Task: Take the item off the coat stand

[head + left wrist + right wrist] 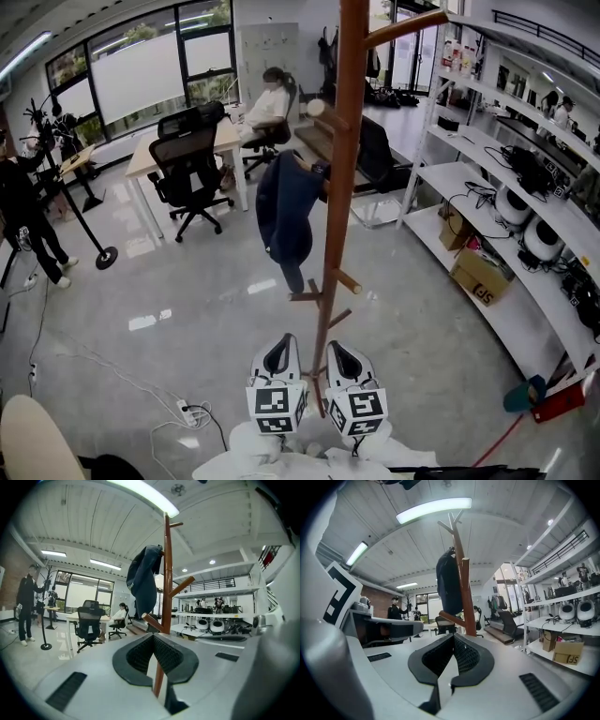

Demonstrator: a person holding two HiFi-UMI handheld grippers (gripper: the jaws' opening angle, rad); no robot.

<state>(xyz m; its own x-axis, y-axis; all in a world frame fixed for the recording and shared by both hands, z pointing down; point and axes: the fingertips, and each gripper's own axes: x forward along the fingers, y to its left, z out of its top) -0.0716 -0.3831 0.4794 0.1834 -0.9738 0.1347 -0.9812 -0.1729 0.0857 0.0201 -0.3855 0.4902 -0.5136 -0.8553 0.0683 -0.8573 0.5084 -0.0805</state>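
Head view: a dark blue jacket (286, 211) hangs by its collar on the coat stand (342, 141), beyond my left gripper (281, 349) and right gripper (342, 356), both with jaws closed and empty. It looks soft, light and floppy, so I'd pinch the collar where it hooks on. A cardboard box (480, 274) on the low shelf (514, 323) hides its contents.

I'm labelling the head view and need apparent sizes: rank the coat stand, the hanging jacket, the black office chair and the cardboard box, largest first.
1. coat stand, tallest by far.
2 and 3. jacket and office chair: much alike, so unranked; the chair stands farther off.
4. cardboard box.
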